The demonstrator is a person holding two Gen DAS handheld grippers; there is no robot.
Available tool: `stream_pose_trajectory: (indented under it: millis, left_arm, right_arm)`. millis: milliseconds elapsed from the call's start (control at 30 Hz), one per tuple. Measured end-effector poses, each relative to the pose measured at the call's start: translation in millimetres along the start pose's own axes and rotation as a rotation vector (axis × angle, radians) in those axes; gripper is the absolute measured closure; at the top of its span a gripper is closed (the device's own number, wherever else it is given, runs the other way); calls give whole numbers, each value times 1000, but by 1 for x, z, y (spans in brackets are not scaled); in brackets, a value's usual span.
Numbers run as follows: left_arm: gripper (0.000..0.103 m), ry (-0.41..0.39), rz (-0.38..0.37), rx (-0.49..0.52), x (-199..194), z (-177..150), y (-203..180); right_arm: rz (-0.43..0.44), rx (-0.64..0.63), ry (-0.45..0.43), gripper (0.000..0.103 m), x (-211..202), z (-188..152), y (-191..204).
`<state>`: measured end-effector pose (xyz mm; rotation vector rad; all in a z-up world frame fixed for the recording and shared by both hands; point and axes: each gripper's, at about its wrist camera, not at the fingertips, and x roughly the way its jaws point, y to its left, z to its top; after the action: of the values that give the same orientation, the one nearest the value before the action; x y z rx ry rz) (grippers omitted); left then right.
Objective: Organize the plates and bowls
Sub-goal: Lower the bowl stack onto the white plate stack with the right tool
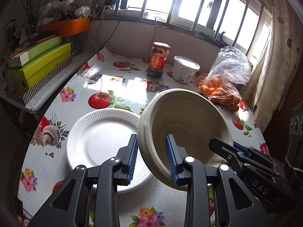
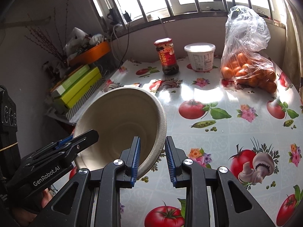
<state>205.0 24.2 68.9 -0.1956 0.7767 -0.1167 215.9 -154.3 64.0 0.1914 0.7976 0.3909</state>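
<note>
A beige paper bowl (image 1: 189, 124) hangs tilted above the table, its opening facing both cameras. My left gripper (image 1: 152, 158) is shut on the bowl's left rim, one blue pad outside the wall and one inside. In the right wrist view my right gripper (image 2: 153, 160) is shut on the opposite rim of the same bowl (image 2: 121, 117). Each gripper shows in the other's view: the right one (image 1: 227, 147) and the left one (image 2: 83, 138). A white ribbed paper plate (image 1: 102, 141) lies flat on the table, below and left of the bowl.
The table wears a glossy cloth (image 2: 217, 132) printed with tomatoes and flowers. At the back stand a chilli sauce jar (image 2: 167, 56), a white tub (image 2: 200, 56) and a plastic bag of oranges (image 2: 248, 70). Green boxes (image 1: 41, 64) are stacked on a side shelf at the left.
</note>
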Motion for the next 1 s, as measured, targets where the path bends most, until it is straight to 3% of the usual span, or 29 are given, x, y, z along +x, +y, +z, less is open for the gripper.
stream_pose_trajectory:
  millis: [500, 1000]
  left_arm:
    - [72, -12, 68, -71, -11, -1, 48]
    - [72, 20, 116, -124, 4, -2, 86]
  right_arm:
    - [68, -66, 49, 77, 29, 3, 43]
    - [106, -89, 110, 77, 67, 8, 66]
